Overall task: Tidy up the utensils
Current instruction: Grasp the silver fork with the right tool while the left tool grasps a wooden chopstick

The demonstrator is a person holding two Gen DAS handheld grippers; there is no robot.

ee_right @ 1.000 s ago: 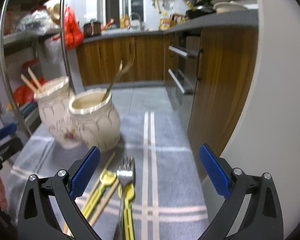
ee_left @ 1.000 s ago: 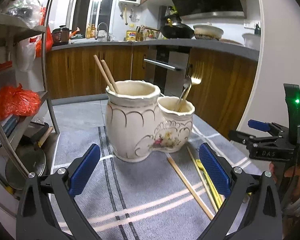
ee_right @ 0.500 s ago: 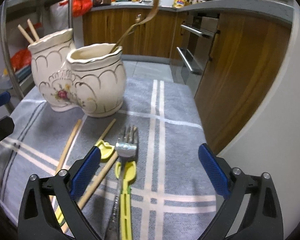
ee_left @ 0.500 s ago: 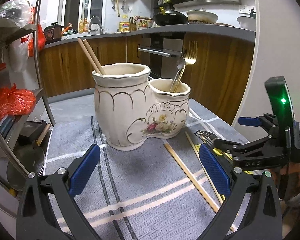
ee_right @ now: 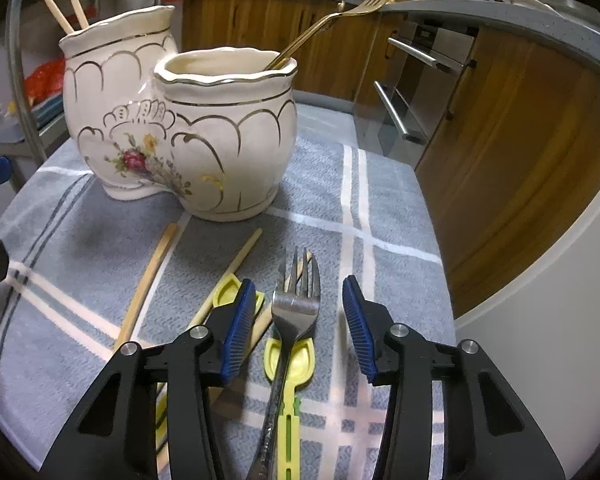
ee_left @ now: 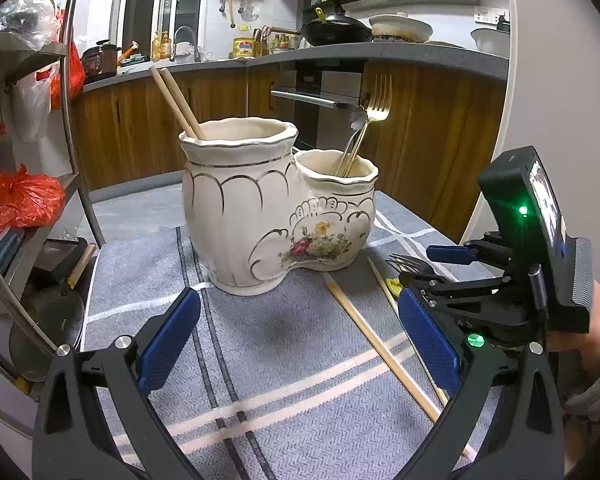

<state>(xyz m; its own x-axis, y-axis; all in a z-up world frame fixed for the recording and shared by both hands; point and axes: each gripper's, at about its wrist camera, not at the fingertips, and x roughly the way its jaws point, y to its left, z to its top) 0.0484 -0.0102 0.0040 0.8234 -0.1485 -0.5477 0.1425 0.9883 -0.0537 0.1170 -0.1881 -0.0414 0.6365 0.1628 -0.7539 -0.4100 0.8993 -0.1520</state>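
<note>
A cream double utensil holder [ee_left: 276,208] [ee_right: 180,128] stands on the grey striped cloth [ee_left: 284,360]. Its tall pot holds two chopsticks [ee_left: 176,102]; its small pot holds a gold fork [ee_left: 374,114] [ee_right: 340,10]. Loose chopsticks [ee_left: 380,350] [ee_right: 148,280], yellow spoons [ee_right: 296,360] and a silver fork [ee_right: 294,312] lie on the cloth. My right gripper [ee_right: 298,328] [ee_left: 428,272] is half closed, its pads either side of the silver fork's head, not touching. My left gripper [ee_left: 296,344] is open and empty in front of the holder.
A metal shelf rack [ee_left: 60,128] with red bags [ee_left: 16,200] stands on the left. Wooden cabinets and an oven [ee_left: 320,100] lie behind. The table edge [ee_right: 440,248] drops off on the right, close to the silver fork.
My right gripper moved down and forward over the silver fork, and its jaws narrowed around the fork head. My left gripper drew slightly closer to the holder.
</note>
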